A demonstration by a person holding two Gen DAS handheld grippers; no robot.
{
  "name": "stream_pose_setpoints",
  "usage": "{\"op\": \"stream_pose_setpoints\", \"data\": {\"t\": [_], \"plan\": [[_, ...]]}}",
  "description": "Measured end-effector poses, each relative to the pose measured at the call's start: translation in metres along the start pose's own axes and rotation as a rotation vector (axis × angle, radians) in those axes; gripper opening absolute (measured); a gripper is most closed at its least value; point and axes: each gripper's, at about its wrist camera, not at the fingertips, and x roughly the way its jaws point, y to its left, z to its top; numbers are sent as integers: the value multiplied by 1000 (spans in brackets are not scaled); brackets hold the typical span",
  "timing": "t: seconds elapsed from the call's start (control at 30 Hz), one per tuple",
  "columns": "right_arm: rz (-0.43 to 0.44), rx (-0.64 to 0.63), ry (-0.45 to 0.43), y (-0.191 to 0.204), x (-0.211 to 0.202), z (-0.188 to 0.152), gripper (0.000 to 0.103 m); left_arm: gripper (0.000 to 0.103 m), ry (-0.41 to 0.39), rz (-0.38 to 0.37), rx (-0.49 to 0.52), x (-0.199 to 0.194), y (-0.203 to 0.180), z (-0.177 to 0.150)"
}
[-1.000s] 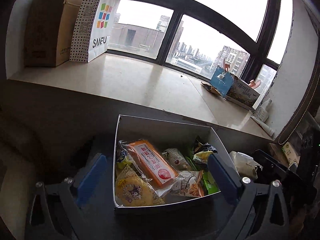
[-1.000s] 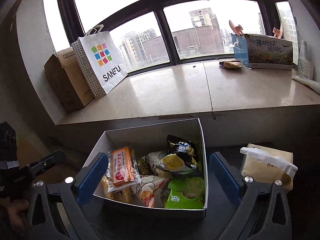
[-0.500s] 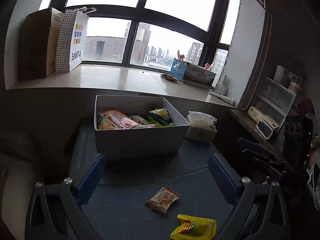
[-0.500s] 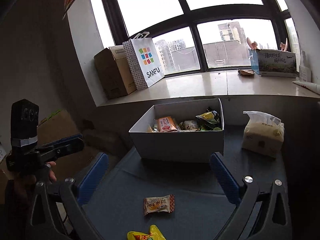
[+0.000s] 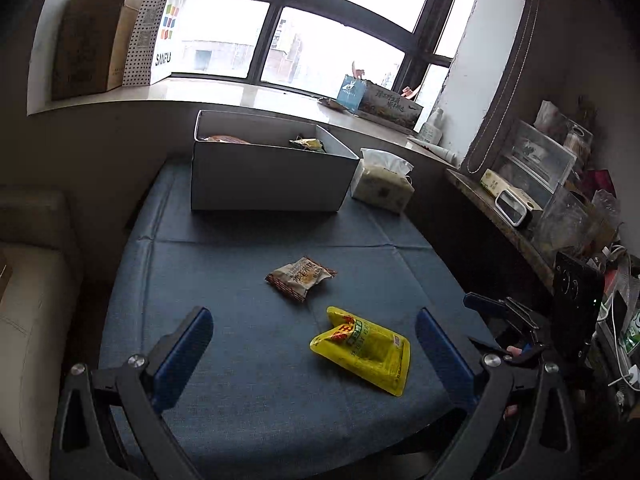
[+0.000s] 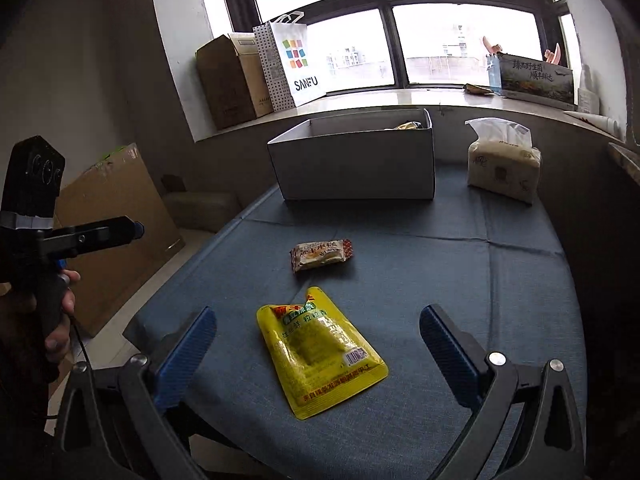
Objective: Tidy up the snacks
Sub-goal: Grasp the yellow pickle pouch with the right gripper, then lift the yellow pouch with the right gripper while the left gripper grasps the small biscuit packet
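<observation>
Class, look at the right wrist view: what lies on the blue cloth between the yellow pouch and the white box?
One thing: the small brown snack packet lies between the yellow pouch and the white box. The cloth around it is otherwise bare; the left wrist view agrees.

The white box (image 5: 268, 178) walls conceal most of its snack contents; print on the brown snack packet (image 6: 321, 254) is illegible.

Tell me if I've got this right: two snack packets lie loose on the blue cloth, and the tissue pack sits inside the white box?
Not quite. The tissue pack stands on the cloth beside the white box, not inside it, as the right wrist view shows. The yellow packet and brown packet do lie loose.
</observation>
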Motion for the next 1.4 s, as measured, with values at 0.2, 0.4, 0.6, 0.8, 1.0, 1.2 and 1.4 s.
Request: {"op": "stream_pose_setpoints", "data": {"t": [0.2,0.4,0.6,0.8,1.0,1.2,1.4], "plan": [[-44,-57,122,4,34,-11,103,103,-18,-5,2,-14,-3,0],[-45,-183,207,18,80,-13,103,103,-1,9,2,-19,2,-9],[-49,-286,286,31,122,-17,103,103,13,21,11,-20,5,-14],[-43,-216,266,17,122,-15,63,103,42,28,-8,-9,12,-19],[2,-108,254,-3,106,-7,49,103,92,13,46,20,9,-17],[9,14,129,-21,53,2,49,103,217,-21,213,93,-5,3],[-9,71,44,-31,0,-2,49,103,323,-62,289,171,-5,26]]}}
